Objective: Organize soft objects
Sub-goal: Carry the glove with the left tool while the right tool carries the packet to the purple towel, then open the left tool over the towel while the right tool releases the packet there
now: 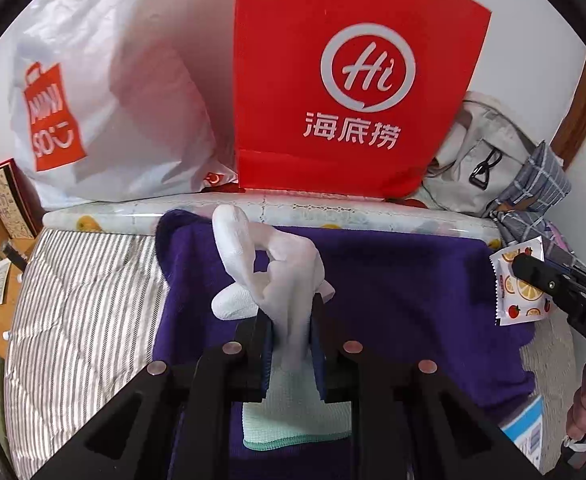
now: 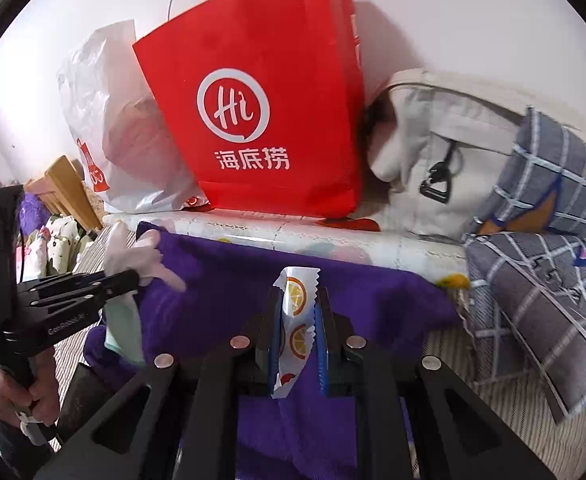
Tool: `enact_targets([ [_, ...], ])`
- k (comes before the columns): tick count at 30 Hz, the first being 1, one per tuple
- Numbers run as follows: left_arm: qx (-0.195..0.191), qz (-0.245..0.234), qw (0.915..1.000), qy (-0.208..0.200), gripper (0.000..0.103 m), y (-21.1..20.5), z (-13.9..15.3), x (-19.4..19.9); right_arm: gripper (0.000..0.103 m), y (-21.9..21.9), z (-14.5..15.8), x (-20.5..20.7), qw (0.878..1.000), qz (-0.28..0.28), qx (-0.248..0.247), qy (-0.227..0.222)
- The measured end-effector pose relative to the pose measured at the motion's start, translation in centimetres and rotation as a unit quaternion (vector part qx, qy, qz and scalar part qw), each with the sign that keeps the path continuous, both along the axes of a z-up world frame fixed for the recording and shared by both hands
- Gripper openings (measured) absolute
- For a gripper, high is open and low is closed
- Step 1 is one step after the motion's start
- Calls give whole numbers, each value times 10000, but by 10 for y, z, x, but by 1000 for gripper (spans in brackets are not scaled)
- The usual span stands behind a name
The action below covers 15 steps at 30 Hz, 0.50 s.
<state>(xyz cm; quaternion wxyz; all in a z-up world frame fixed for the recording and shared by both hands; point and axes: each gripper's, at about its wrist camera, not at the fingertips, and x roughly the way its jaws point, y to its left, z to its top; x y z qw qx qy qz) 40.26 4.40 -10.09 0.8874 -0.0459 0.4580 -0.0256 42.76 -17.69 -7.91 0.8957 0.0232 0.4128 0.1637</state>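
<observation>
The left claw [image 1: 291, 320] pinches a white glove [image 1: 269, 268] above the purple towel [image 1: 393, 280] spread on the bed, probably to sort it. The right claw [image 2: 299, 328] clamps a fruit-print packet [image 2: 295, 320] over the towel's right edge.

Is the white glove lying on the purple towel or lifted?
Lifted: the left hand-held gripper pinches the white glove mid-body, fingers dangling above the purple towel.

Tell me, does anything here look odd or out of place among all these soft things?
Yes: the right gripper pinches a crinkly fruit-print snack packet, hardly a soft object like the white glove clamped in the left gripper. Behind them, the red paper bag leans askew.
</observation>
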Motion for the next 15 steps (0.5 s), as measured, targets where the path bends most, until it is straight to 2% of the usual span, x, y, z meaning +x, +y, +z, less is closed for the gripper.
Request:
enact_targets([
  [9, -38, 42, 9993, 363, 17, -4, -24, 25, 15, -1, -38, 23, 9984, 76, -137, 546],
  [15, -110, 28, 9990, 435, 17, -6, -33, 30, 15, 3, -53, 27, 9967, 200, -125, 773],
])
